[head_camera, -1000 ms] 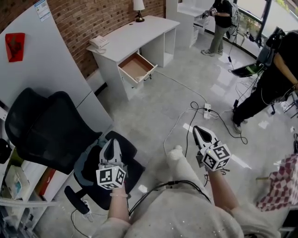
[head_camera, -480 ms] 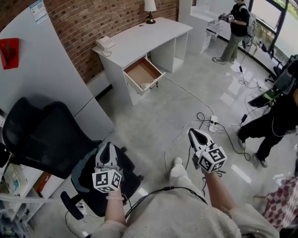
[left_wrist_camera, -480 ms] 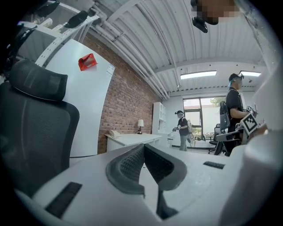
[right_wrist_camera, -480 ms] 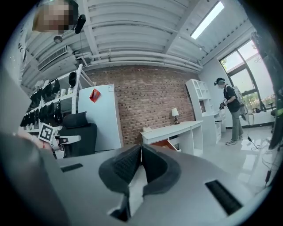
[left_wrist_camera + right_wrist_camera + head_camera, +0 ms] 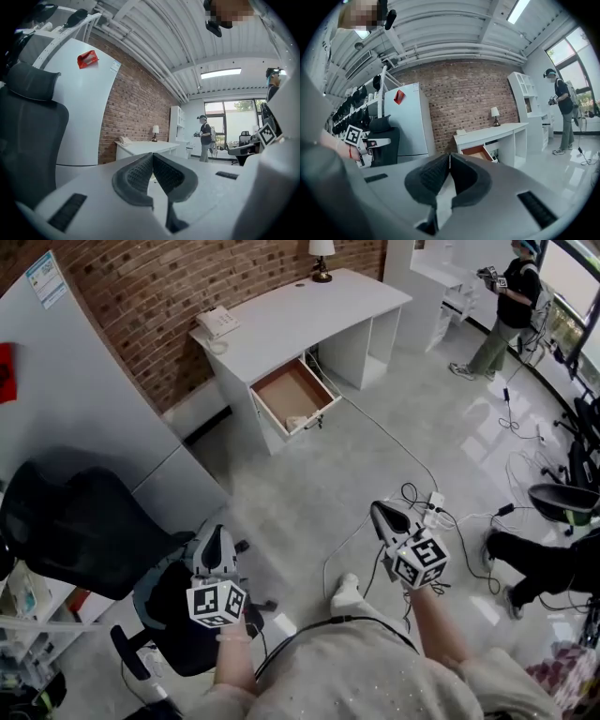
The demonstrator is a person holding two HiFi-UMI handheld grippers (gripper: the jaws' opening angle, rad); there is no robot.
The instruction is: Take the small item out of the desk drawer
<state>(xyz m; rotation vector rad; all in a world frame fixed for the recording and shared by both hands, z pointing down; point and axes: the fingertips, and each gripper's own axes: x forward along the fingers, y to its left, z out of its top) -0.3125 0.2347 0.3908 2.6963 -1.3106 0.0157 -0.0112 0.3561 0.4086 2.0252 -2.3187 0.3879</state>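
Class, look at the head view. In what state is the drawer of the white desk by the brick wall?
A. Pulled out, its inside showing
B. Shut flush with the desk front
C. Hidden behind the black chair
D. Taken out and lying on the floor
A: the drawer sticks out from the front of the desk, and its brown inside is open to view.

- The desk drawer stands pulled wide open from the white desk, its front towards the open floor; its inside is bare brown wood.
- A small pale item lies inside it, close to the front panel.
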